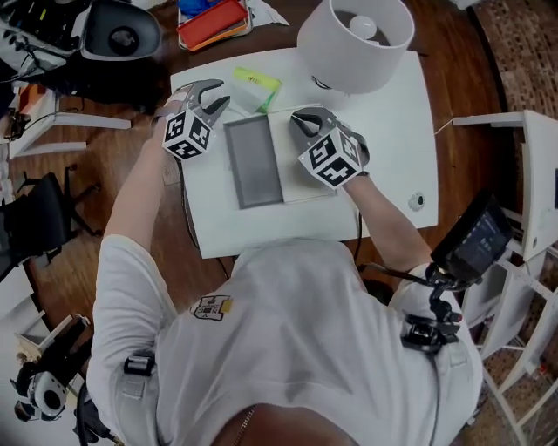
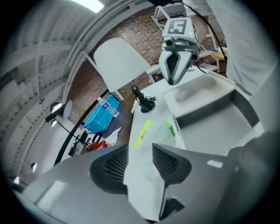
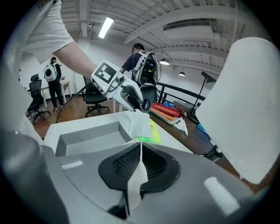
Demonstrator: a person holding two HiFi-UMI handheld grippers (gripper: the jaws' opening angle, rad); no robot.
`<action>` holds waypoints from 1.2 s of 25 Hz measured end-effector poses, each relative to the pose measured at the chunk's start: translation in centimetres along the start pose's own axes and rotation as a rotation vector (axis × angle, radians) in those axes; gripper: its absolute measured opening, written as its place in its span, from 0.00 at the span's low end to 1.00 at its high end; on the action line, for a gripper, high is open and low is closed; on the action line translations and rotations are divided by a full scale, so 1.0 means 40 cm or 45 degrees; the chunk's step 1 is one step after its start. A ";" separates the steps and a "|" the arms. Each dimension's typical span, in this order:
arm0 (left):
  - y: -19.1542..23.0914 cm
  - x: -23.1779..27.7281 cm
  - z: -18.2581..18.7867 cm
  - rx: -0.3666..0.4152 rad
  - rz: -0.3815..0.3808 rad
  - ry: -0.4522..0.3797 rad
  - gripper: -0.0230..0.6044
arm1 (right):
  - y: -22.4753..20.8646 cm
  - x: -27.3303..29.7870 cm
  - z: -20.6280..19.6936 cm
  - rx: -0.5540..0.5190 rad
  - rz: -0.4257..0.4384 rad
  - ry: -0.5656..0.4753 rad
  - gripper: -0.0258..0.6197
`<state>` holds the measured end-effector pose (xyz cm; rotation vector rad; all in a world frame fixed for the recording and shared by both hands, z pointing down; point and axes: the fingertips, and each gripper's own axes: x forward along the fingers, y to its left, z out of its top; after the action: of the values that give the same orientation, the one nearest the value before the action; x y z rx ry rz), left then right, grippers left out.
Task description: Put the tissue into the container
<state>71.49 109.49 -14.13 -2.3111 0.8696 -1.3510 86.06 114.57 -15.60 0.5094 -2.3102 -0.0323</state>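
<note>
1. Over the white table (image 1: 384, 131), the right hand-held gripper (image 3: 141, 146) has its jaws pressed together on a thin strip of the tissue (image 3: 139, 175). In the head view this hand-held gripper (image 1: 296, 120) sits at 2 o'clock of the gray container (image 1: 255, 170).
2. The left hand-held gripper (image 2: 140, 151) has its jaws spread. The tissue (image 2: 146, 183) lies in the gap as a flat white sheet, and the pads do not press on it. In the head view this hand-held gripper (image 1: 222, 92) sits at 10 o'clock of the container.
3. In the right gripper view the tissue runs from the right jaws up to a bunched part just below the tip of the left hand-held gripper. It hangs by the far corner of the container (image 3: 87, 140), not down inside it. Whether it is over the rim or just past it cannot be told.
4. The container is an open, shallow rectangular tray near the middle of the table, and its floor is bare.
5. A green and yellow packet (image 1: 257, 85) lies on the table at 12 o'clock of the container, just past its far end.
6. A white lamp shade (image 1: 356, 39) stands at 1 o'clock, at the table's far edge.
7. A red tray (image 1: 212, 23) lies beyond the table at 11 o'clock.
</note>
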 end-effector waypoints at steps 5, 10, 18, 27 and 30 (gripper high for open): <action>0.013 0.089 -0.019 0.275 -0.219 0.071 0.62 | -0.037 0.062 0.023 -0.061 0.058 0.041 0.23; -0.002 0.165 -0.071 0.491 -0.475 0.190 0.78 | -0.046 0.130 0.030 -0.082 0.133 0.108 0.42; -0.050 0.242 -0.074 0.591 -0.588 0.191 0.79 | -0.061 0.190 0.046 -0.086 0.206 0.173 0.52; -0.118 0.276 -0.056 0.573 -0.660 0.185 0.72 | -0.067 0.223 0.036 -0.021 0.218 0.205 0.54; -0.121 0.272 -0.045 0.538 -0.632 0.196 0.66 | -0.065 0.218 0.034 -0.029 0.214 0.202 0.54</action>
<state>75.55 106.17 -3.27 -2.1717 0.0136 -1.7240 80.50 108.79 -11.11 0.2942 -2.1866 0.0605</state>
